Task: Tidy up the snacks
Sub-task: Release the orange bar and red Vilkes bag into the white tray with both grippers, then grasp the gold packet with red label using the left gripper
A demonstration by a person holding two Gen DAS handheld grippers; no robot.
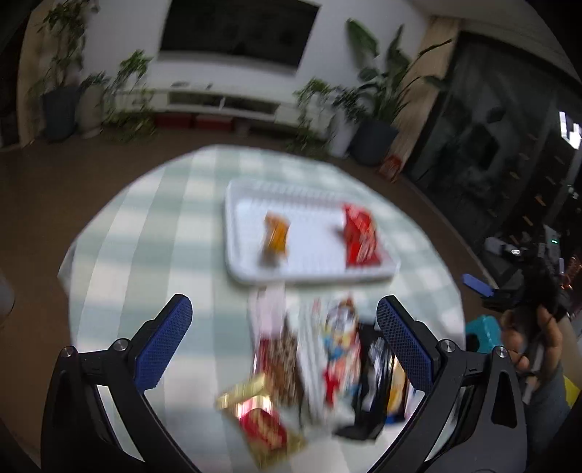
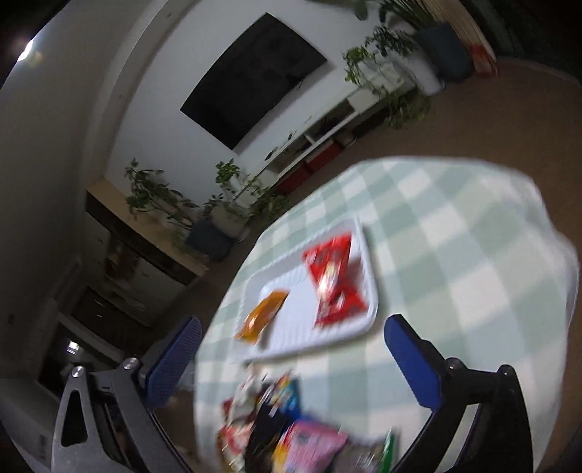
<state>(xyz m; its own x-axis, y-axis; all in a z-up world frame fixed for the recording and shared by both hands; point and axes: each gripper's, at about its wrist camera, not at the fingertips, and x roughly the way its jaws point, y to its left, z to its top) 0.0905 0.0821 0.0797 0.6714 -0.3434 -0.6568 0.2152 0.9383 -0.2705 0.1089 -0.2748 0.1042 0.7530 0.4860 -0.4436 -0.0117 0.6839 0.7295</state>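
Note:
A white tray (image 1: 309, 274) (image 2: 358, 327) lies on a round table with a green-and-white checked cloth (image 1: 152, 218) (image 2: 454, 254). On the tray rest an orange packet (image 1: 276, 233) (image 2: 263, 314) and a red packet (image 1: 362, 236) (image 2: 333, 280). A blurred heap of several snack packets (image 1: 320, 364) (image 2: 291, 436) lies on the cloth nearer to me than the tray. My left gripper (image 1: 283, 338) hangs open above that heap, nothing between its blue pads. My right gripper (image 2: 291, 364) is open too, tilted, above the tray's near edge and holding nothing. It also shows at the right edge of the left wrist view, held by a hand (image 1: 534, 334).
Beyond the table are a brown floor, potted plants (image 1: 374, 105) (image 2: 225, 203), a low white shelf (image 1: 218, 102) and a dark screen (image 1: 240, 29) on the wall. A dark glass cabinet (image 1: 491, 127) stands at the right. Both views are motion-blurred.

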